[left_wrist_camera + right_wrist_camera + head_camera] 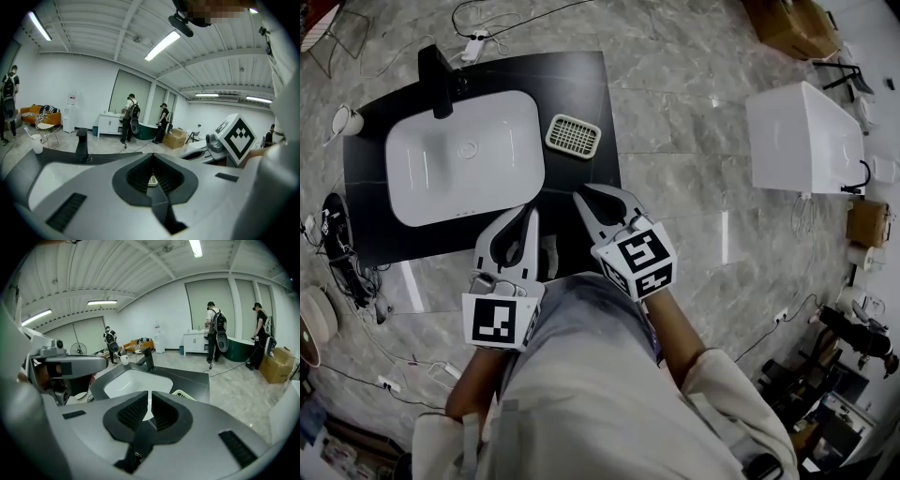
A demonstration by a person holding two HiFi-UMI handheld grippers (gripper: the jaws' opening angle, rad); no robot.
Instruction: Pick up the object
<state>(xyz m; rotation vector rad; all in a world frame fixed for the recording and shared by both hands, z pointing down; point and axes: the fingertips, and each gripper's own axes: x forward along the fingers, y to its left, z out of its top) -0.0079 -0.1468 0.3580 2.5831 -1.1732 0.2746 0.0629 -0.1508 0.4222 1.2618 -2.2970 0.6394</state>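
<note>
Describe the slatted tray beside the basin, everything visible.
The slatted tray is a small cream rectangle with rounded corners, a raised rim and parallel slots across its floor; it looks like plastic. It lies flat and empty on the black countertop, apart from the white basin and skewed to the counter's edge. The left gripper and right gripper are both short of it.

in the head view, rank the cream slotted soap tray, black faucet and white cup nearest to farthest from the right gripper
1. cream slotted soap tray, on the black counter, just beyond the right gripper
2. black faucet, at the counter's back, up left
3. white cup, by the counter's far left corner
</note>
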